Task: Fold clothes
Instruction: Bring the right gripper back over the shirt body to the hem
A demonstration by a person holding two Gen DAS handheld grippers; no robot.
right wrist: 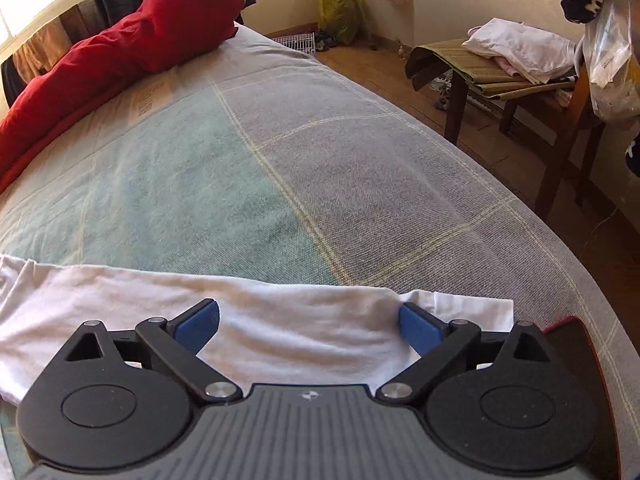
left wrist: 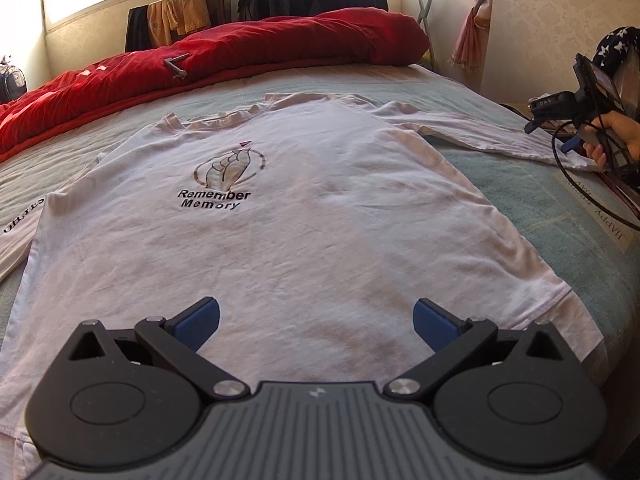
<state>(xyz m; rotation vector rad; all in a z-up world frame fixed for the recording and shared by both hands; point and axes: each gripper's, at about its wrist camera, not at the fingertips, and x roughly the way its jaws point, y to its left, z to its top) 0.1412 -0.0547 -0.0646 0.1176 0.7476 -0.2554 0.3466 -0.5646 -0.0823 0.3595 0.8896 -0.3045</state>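
Note:
A white long-sleeved shirt [left wrist: 304,216] with a "Remember Memory" print lies flat, front up, on the bed. My left gripper [left wrist: 316,326] is open and hovers over the shirt's lower hem area, holding nothing. One sleeve [left wrist: 500,132] stretches out to the right, toward my right gripper, which shows at the far right of the left wrist view [left wrist: 592,136]. In the right wrist view my right gripper [right wrist: 308,330] is open just above that sleeve [right wrist: 240,316], near its cuff [right wrist: 476,312], and grips nothing.
The bed has a blue-grey checked cover [right wrist: 280,152]. A red duvet [left wrist: 224,56] is bunched along its far side. A wooden stool [right wrist: 500,80] with folded white clothes stands on the floor to the right. Clothes hang by the window.

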